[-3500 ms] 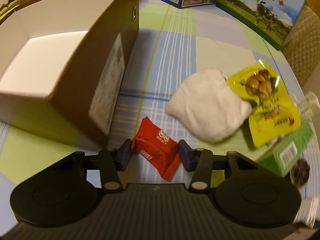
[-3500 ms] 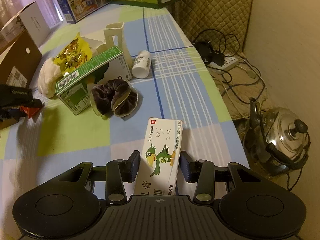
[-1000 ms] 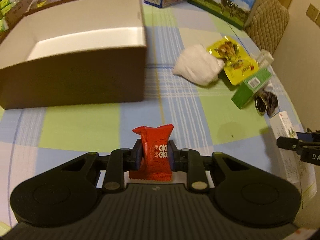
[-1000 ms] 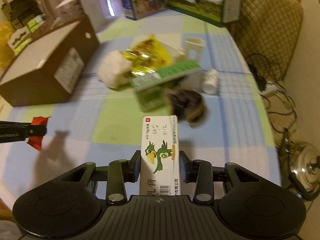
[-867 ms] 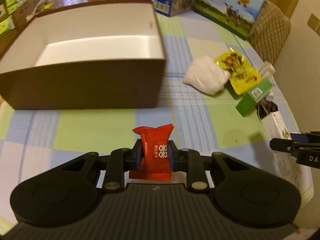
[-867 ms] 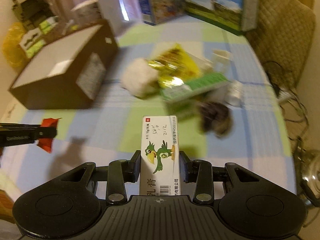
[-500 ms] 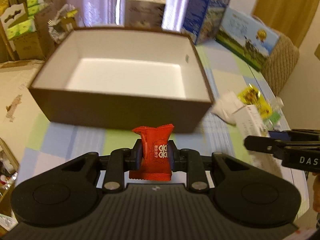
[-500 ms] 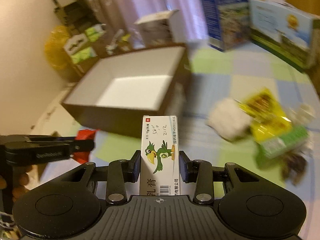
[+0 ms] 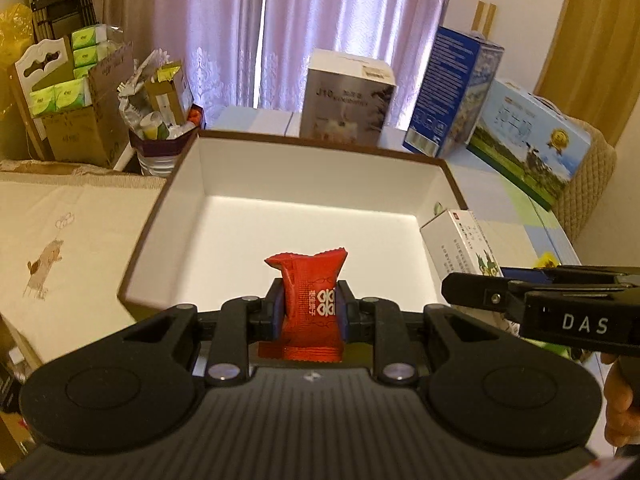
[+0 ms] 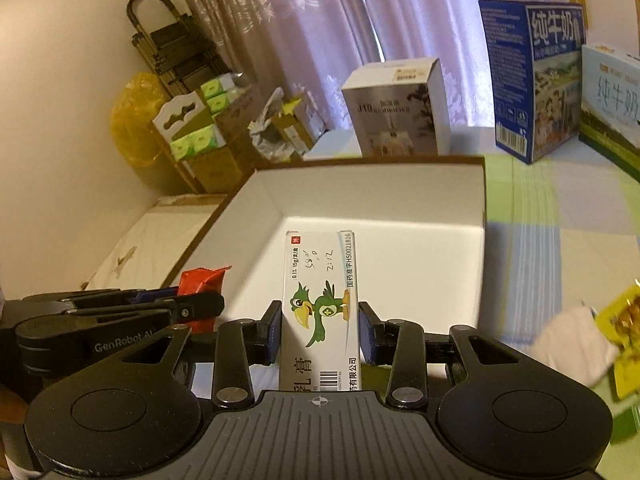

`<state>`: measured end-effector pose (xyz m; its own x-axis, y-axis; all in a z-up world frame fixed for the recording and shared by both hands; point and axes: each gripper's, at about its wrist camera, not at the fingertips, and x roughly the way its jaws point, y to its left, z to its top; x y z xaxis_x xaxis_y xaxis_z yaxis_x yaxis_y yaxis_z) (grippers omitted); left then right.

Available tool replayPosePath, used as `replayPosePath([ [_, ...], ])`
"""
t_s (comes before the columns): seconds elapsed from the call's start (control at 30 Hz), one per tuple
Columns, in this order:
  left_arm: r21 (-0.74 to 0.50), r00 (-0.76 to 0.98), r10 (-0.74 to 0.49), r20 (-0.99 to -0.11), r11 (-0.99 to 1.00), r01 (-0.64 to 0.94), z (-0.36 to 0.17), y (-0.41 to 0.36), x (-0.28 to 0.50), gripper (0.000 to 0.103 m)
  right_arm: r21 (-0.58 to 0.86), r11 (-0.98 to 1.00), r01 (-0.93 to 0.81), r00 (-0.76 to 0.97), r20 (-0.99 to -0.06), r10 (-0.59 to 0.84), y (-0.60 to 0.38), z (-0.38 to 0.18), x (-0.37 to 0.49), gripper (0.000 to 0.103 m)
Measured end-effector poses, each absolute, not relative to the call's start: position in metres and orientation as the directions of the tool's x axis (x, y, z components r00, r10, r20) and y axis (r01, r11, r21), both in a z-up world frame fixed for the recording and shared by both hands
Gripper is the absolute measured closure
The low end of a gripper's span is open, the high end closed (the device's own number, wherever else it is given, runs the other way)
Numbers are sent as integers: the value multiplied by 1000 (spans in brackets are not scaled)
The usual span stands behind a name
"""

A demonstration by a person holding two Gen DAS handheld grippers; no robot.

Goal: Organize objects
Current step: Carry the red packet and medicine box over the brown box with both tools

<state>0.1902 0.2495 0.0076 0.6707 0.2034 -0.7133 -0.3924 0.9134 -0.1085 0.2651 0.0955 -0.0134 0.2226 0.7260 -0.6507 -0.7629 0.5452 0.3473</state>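
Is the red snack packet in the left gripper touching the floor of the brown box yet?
Apart. In the left wrist view the red snack packet sits clamped in the left gripper, held above the brown box, whose white floor lies bare beneath it.

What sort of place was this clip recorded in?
Most likely a lived-in home room: lilac curtains over a window, milk cartons on a checked tablecloth, and tissue packs stacked among cardboard boxes.

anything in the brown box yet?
No, the brown box shows only a bare white floor; the red packet sits clamped in the left gripper.
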Motion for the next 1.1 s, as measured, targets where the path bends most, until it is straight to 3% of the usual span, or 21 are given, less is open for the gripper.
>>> replayPosePath([
  [0.53,-105,624,175,-761,917,-385,-32,304,268,82,295,682,-669,317,-717,621,163,-48,323,68],
  [1.1,-132,530,108,-841,909,-395,-86,333,298,82,329,738,-590,177,-838,516,193,-119,355,67],
])
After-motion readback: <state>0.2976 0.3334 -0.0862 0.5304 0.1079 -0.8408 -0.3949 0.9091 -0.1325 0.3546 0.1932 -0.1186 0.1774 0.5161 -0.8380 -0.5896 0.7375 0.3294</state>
